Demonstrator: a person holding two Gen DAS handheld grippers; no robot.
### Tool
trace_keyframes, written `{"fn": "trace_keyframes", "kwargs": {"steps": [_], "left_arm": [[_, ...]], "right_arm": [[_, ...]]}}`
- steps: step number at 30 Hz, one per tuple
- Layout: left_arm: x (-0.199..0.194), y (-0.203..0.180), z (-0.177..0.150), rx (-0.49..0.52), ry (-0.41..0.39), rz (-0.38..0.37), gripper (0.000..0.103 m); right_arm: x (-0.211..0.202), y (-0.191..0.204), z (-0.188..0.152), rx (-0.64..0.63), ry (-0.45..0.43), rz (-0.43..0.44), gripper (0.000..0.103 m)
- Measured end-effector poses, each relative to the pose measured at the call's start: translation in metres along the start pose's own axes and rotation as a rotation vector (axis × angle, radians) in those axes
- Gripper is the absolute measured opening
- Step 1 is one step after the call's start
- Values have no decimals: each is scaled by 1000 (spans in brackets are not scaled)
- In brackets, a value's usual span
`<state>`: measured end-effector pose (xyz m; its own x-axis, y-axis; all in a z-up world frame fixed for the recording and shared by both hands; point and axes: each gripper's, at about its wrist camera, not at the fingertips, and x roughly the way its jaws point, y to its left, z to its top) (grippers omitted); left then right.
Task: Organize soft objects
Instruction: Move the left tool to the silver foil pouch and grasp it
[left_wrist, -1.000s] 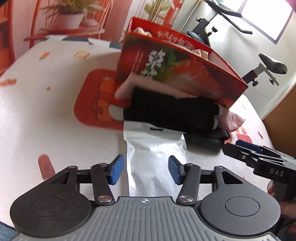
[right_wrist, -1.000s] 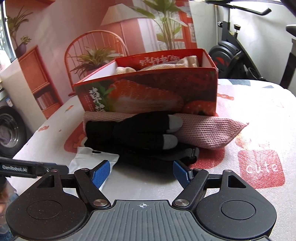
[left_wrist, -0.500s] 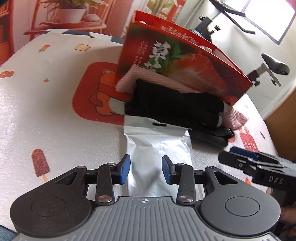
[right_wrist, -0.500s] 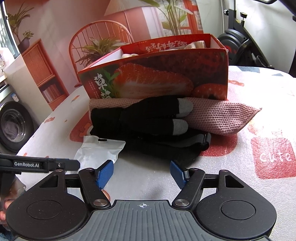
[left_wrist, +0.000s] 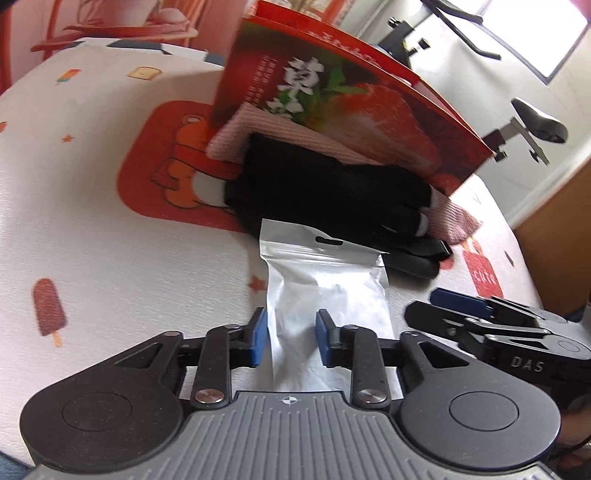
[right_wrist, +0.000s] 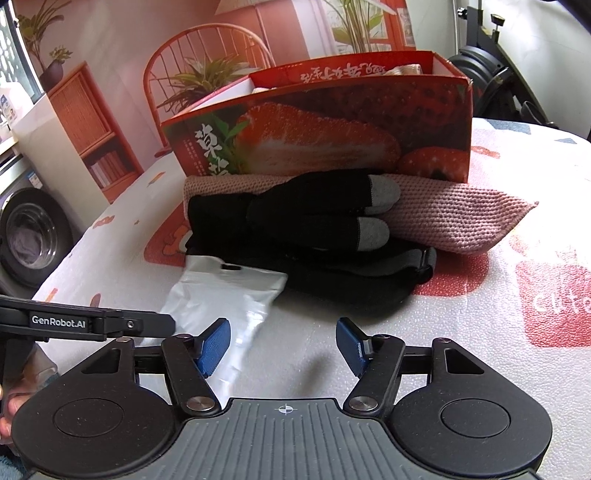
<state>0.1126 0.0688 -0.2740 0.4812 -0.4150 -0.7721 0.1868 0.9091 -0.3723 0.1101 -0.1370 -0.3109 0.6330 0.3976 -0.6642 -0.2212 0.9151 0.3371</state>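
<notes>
A silver plastic pouch (left_wrist: 327, 291) lies on the table in front of a black glove (left_wrist: 332, 192) that rests on a pink knitted cloth (left_wrist: 280, 129) and on dark items. My left gripper (left_wrist: 290, 341) is partly closed around the pouch's near end, pads close to its sides; a grip is not clear. The pouch (right_wrist: 225, 291), glove (right_wrist: 295, 210) and pink cloth (right_wrist: 454, 214) also show in the right wrist view. My right gripper (right_wrist: 284, 345) is open and empty above the table, right of the pouch. A red strawberry box (right_wrist: 332, 136) holding cloths stands behind.
The table has a white patterned cover (left_wrist: 92, 221) with red patches. The box (left_wrist: 351, 110) blocks the far side. A chair (right_wrist: 207, 62), a shelf and a washing machine (right_wrist: 26, 236) stand to the left, an exercise bike (left_wrist: 532, 122) to the right.
My left gripper has narrowed around the pouch's near end and the pouch has risen and crumpled slightly. My right gripper stays open and has drawn back a little.
</notes>
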Motion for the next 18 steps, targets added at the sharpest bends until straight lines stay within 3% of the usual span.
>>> {"fn": "trace_keyframes", "kwargs": {"steps": [6, 10, 18], "left_arm": [[7, -17, -6, 72, 28, -40, 28], [7, -14, -7, 58, 36, -53, 28], [3, -17, -8, 82, 50, -19, 28]], "right_arm": [[4, 4, -2, -16, 48, 12, 56], [4, 7, -4, -26, 94, 3, 56], [3, 13, -7, -49, 132, 14, 47]]}}
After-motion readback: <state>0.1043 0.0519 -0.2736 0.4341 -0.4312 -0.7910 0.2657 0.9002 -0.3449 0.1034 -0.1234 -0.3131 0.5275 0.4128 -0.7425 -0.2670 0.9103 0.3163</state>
